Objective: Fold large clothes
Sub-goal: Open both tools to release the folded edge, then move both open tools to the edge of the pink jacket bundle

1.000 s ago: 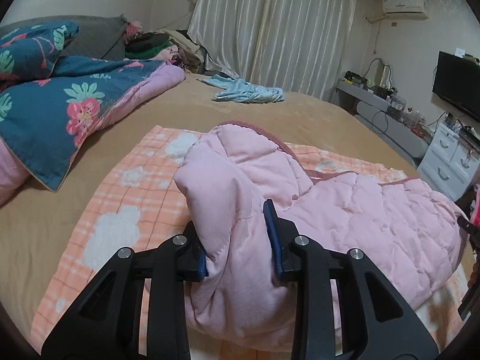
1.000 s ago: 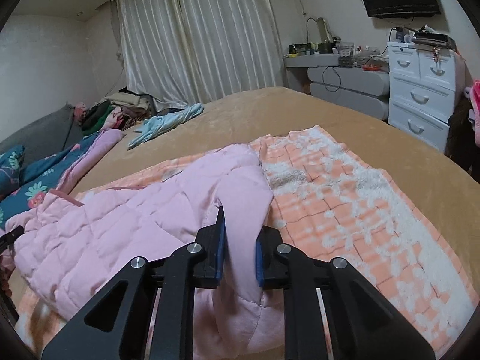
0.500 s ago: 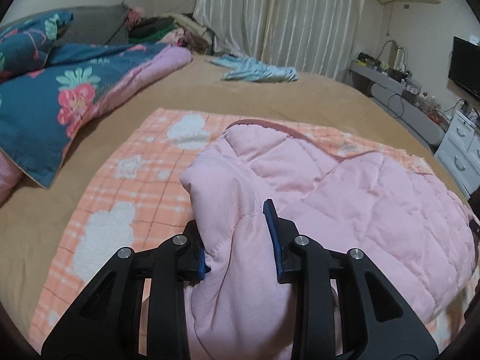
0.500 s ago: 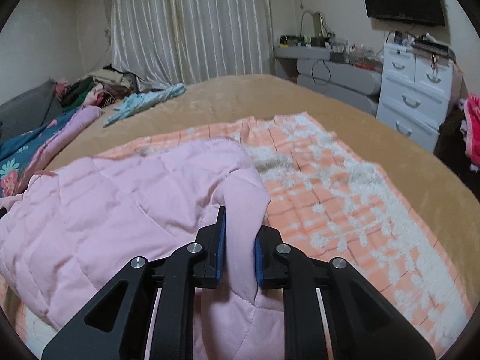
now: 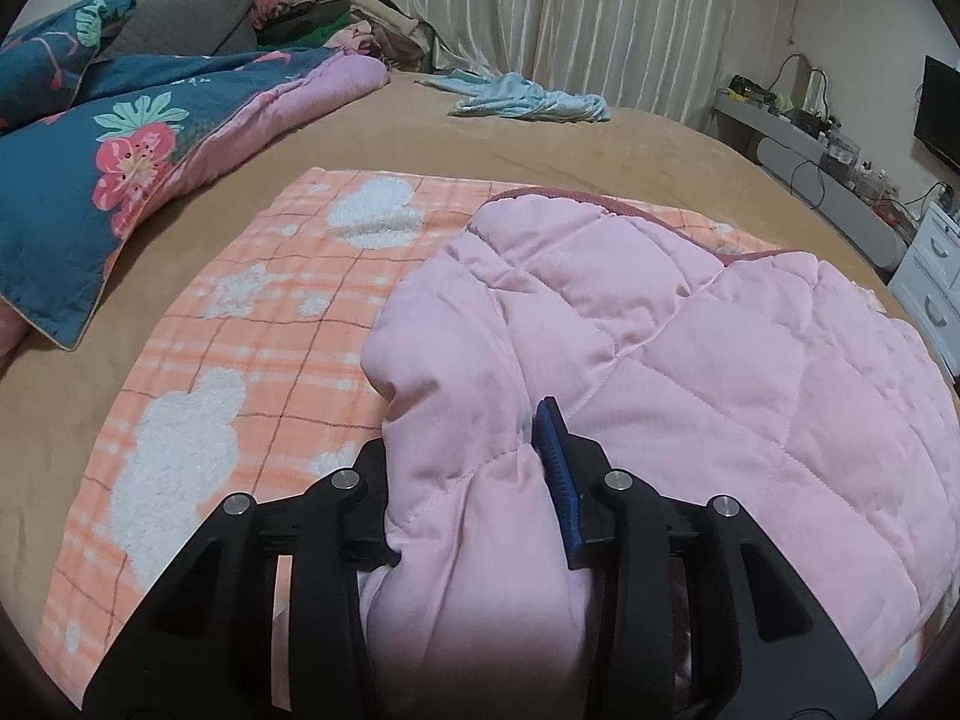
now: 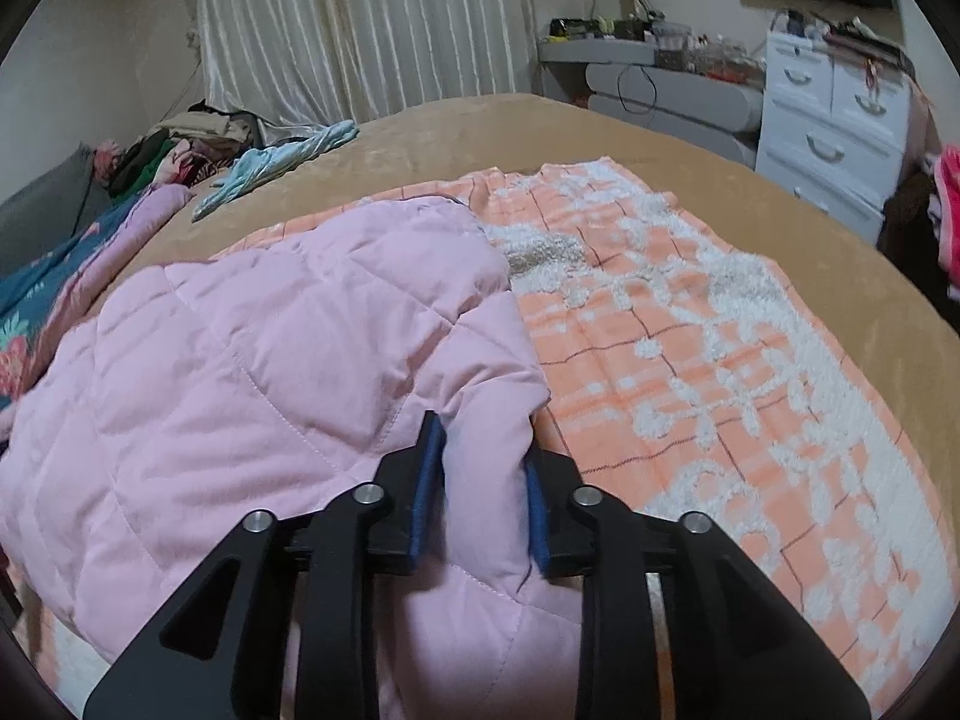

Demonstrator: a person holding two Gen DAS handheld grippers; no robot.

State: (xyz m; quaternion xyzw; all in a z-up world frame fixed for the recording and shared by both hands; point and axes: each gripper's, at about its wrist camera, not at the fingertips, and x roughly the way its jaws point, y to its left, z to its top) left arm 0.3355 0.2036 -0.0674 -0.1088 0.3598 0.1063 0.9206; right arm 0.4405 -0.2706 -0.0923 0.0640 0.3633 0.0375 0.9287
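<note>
A pink quilted jacket (image 5: 690,360) lies on an orange checked blanket (image 5: 252,360) on the bed. My left gripper (image 5: 468,468) has a thick fold of the jacket's left edge between its jaws, which are opening. The fold fills the gap and drapes over the left finger, and the blue pad (image 5: 558,480) on the right still touches it. In the right wrist view, my right gripper (image 6: 480,474) straddles a fold of the jacket (image 6: 252,372) at its right edge. Its jaws are opening and the pads (image 6: 425,480) stand apart, with the fabric loose between them.
The blanket (image 6: 720,360) covers a tan bedspread (image 5: 540,144). A floral blue quilt (image 5: 90,180) is heaped at the left, with a light blue garment (image 5: 528,99) and a clothes pile (image 6: 198,144) further back. White drawers (image 6: 834,120) stand beside the bed on the right.
Both grippers have sunk toward the bed with the jacket, which now lies flatter. The right jaws, earlier pinched tight on a thin fold, have spread apart. The left jaws have widened slightly.
</note>
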